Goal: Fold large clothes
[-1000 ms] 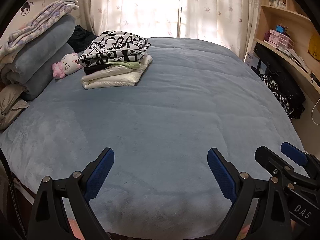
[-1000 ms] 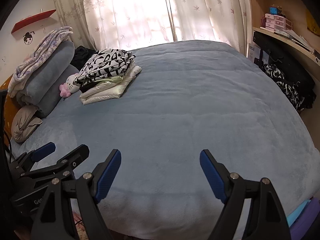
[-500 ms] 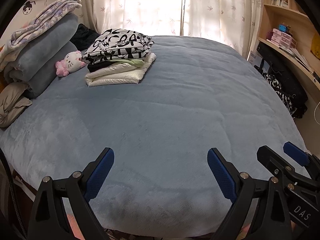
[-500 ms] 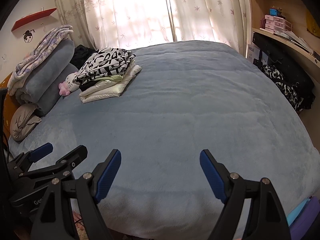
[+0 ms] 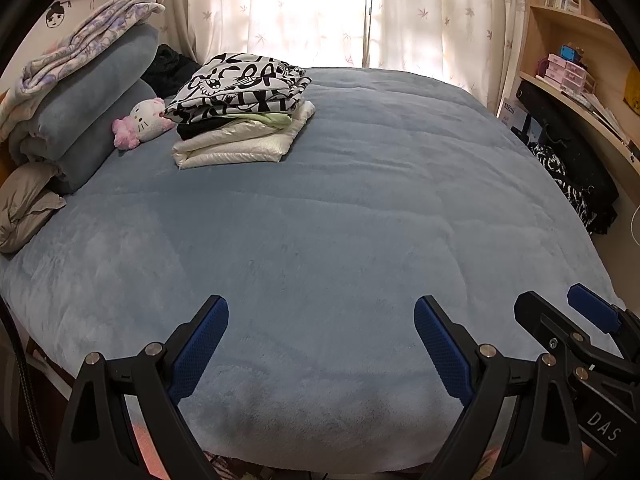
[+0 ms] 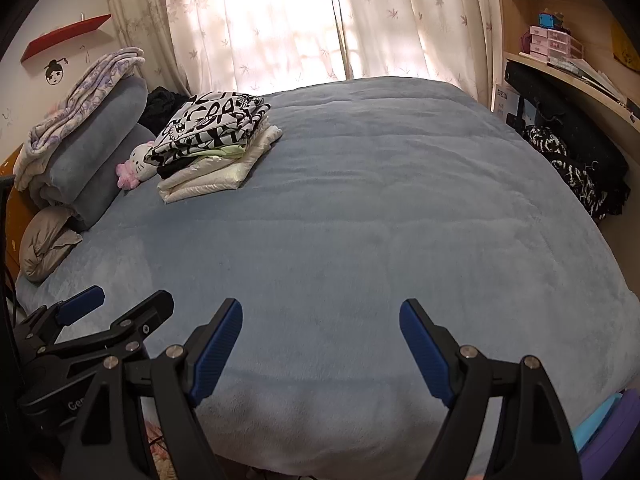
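Note:
A stack of folded clothes [image 5: 240, 120], black-and-white print on top and cream at the bottom, lies on the far left of the blue bed [image 5: 340, 220]; it also shows in the right wrist view [image 6: 216, 144]. A black-and-white garment [image 5: 568, 184] hangs off the bed's right side, also in the right wrist view [image 6: 580, 176]. My left gripper [image 5: 320, 344] is open and empty above the bed's near edge. My right gripper [image 6: 320, 344] is open and empty beside it, and shows in the left wrist view [image 5: 560, 320].
Rolled grey blankets [image 5: 88, 100], a pink-and-white plush toy [image 5: 140, 122] and a beige pillow [image 5: 24, 208] line the left side. Wooden shelves [image 5: 580, 92] stand at the right. Curtains [image 5: 340, 8] cover the window behind the bed.
Both grippers stay open. The left wrist view has shifted a little, so the folded stack sits slightly further right and lower in it.

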`<state>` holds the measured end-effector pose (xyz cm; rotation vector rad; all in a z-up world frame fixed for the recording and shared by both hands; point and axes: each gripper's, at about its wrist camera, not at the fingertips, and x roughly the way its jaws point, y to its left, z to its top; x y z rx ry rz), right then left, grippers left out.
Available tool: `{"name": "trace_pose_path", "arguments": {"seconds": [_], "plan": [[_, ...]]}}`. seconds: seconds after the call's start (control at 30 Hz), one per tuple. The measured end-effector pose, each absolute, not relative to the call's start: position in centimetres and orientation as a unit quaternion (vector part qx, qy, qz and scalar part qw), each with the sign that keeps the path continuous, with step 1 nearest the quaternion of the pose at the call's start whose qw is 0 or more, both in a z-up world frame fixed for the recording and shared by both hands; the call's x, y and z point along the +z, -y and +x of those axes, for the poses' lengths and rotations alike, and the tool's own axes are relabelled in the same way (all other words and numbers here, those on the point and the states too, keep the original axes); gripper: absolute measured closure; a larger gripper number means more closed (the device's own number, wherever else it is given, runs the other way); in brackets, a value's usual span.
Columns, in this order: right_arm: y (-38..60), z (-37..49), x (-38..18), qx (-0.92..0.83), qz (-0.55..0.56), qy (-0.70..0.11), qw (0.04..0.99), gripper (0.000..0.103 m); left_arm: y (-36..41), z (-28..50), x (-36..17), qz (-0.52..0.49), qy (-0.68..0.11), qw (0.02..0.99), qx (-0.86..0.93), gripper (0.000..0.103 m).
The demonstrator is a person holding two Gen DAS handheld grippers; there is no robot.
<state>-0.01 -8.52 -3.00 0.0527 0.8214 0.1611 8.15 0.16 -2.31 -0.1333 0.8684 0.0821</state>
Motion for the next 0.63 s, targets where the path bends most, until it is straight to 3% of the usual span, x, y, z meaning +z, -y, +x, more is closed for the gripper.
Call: {"name": "trace_pose_path", "arguments": {"seconds": [0.63], "plan": [[7.4, 0.0, -3.9, 0.079, 0.021, -0.409, 0.909, 0.022, -0.8, 7.9, -3.2, -0.070, -0.429, 0.900, 0.042, 0.011]]}}
